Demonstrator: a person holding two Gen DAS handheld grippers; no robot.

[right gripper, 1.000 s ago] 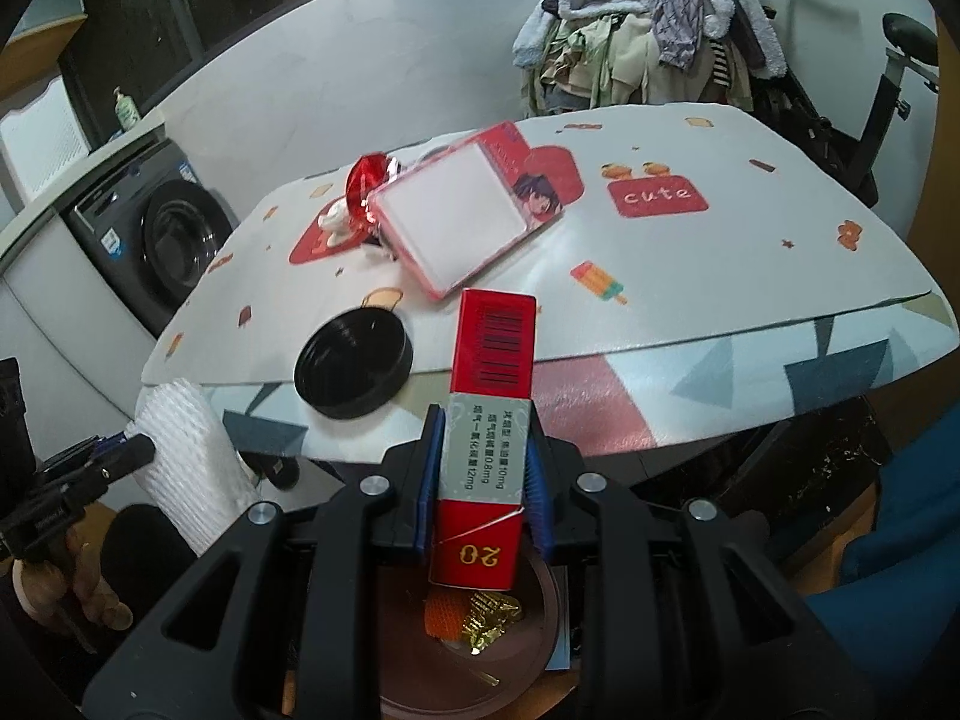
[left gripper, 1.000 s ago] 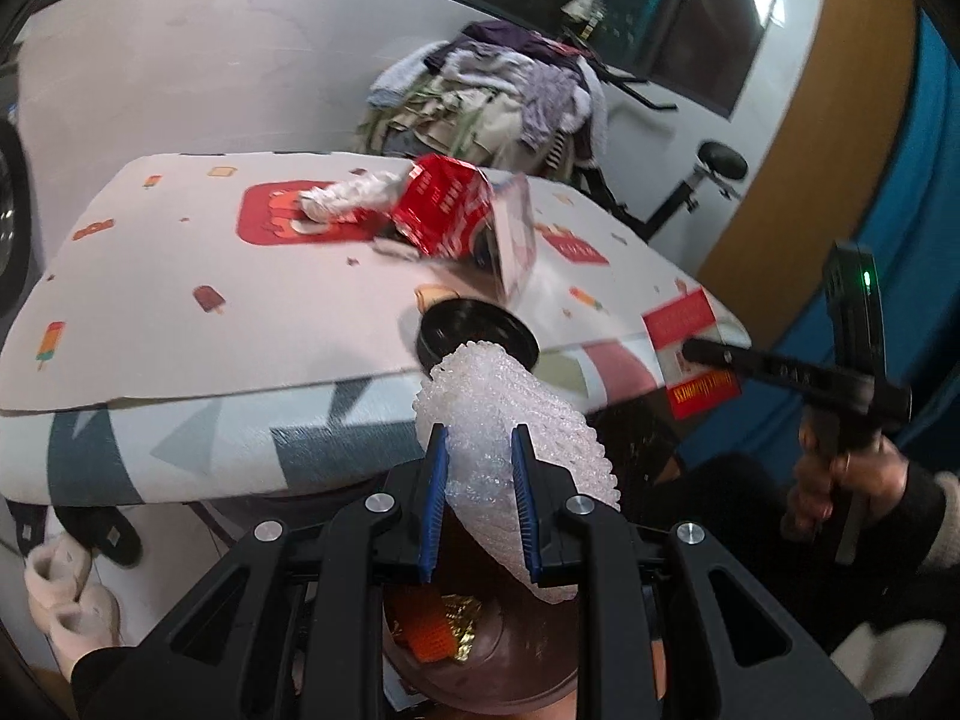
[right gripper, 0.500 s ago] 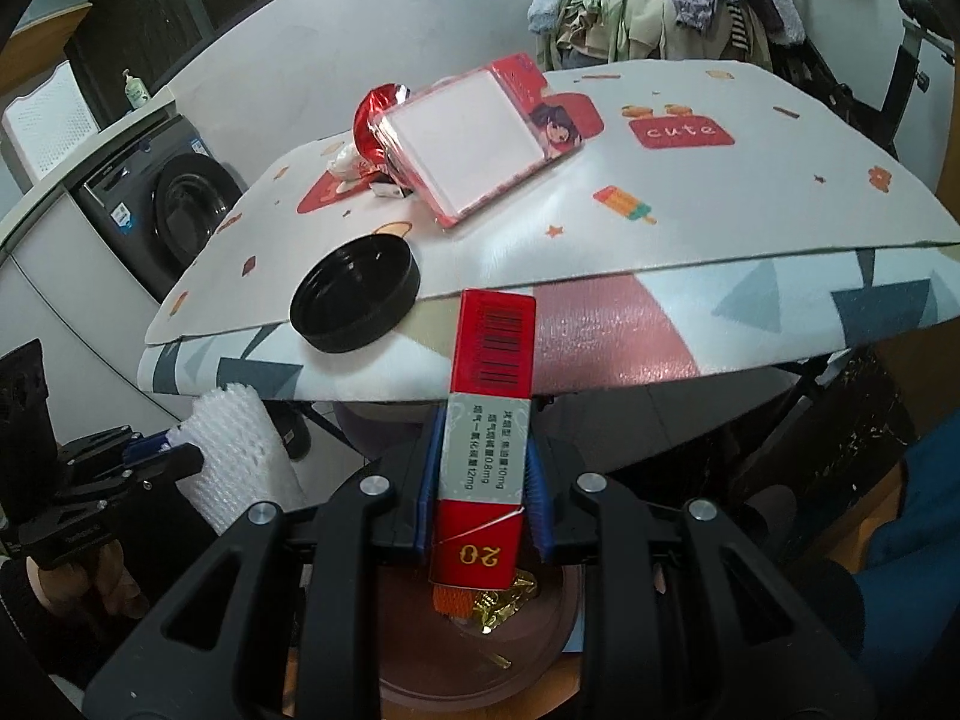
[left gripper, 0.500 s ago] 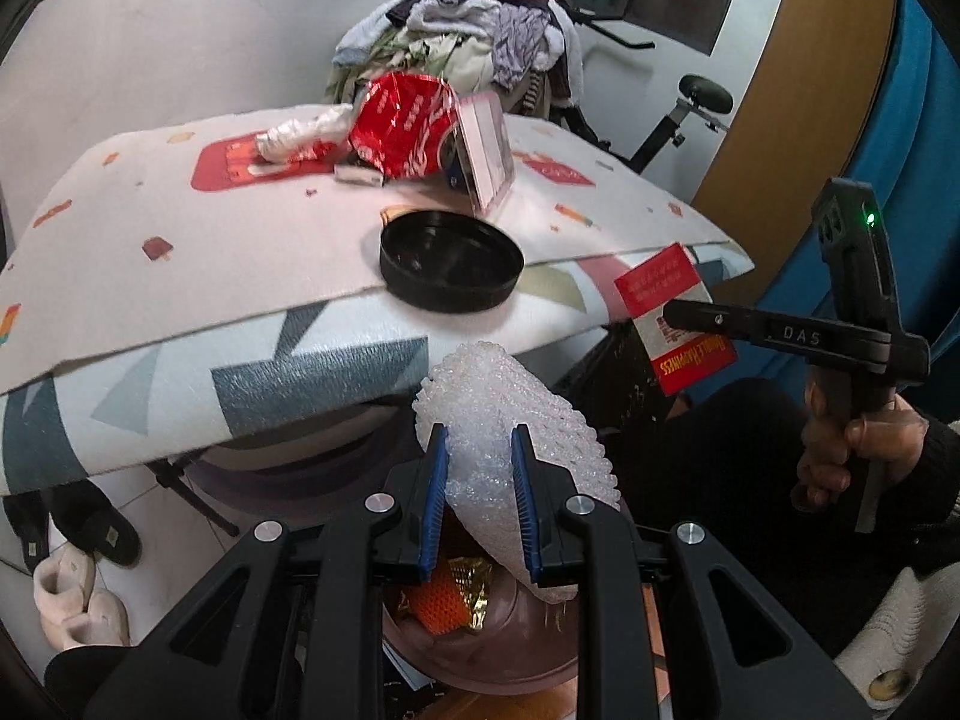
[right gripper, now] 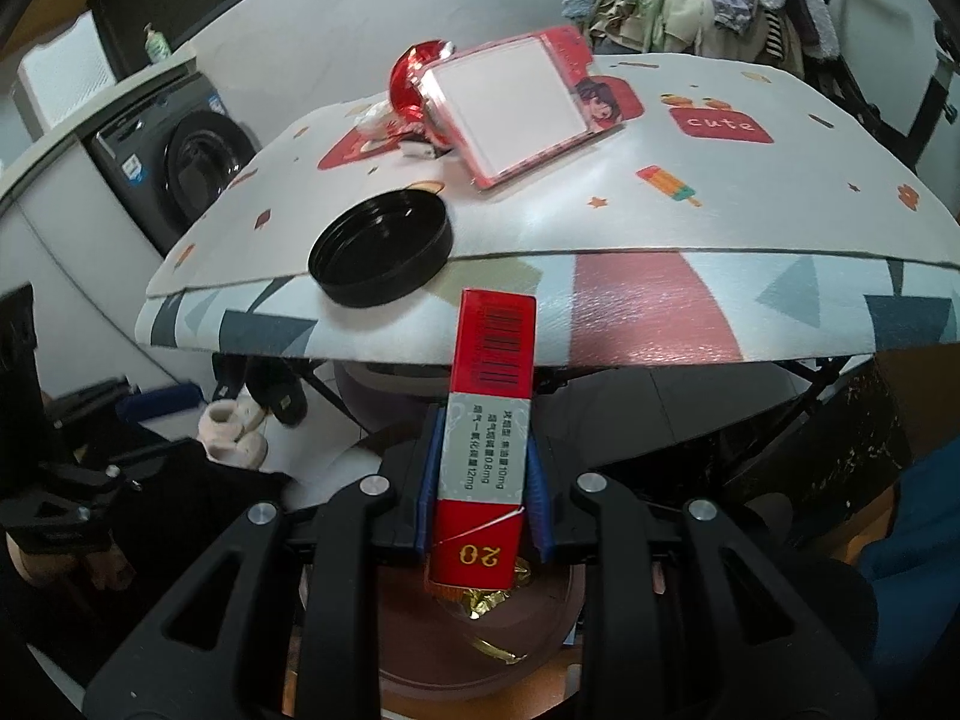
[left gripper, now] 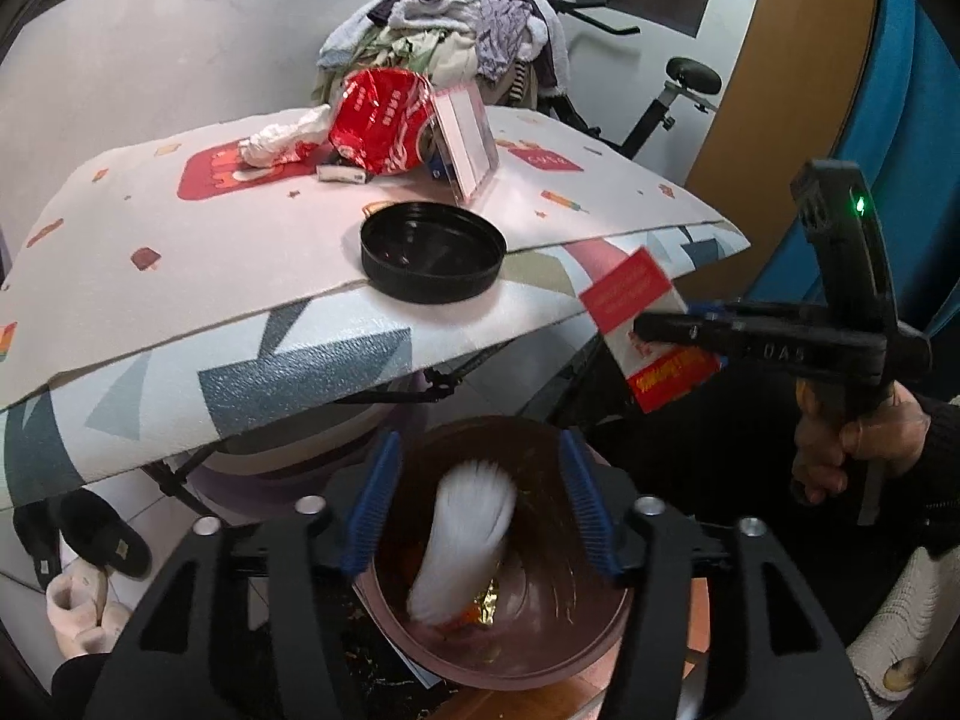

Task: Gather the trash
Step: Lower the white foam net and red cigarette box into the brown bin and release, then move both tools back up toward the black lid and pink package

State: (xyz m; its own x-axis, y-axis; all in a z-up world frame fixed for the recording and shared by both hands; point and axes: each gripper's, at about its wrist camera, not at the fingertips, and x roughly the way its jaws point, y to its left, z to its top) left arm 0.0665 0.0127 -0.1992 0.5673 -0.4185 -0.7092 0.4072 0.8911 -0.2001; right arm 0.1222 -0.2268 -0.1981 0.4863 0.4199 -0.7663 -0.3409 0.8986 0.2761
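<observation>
My left gripper hangs over a brown bin; its jaws are opening and touch nothing. A blurred white bubble-wrap wad is falling between them into the bin, onto gold and orange wrappers. My right gripper is shut on a red and silver cigarette pack, held above the same bin; that pack also shows at the right of the left wrist view. On the patterned table lie a black lid, a red foil bag, a crumpled tissue and a pink framed card.
A washing machine stands left of the table. A heap of clothes and an exercise bike are behind it. Slippers lie on the floor under the table's left edge. A person's hand grips the right tool.
The left jaws have spread and let go of the bubble wrap, which now drops into the bin. Both grippers have sunk lower below the table edge. The right still grips the pack.
</observation>
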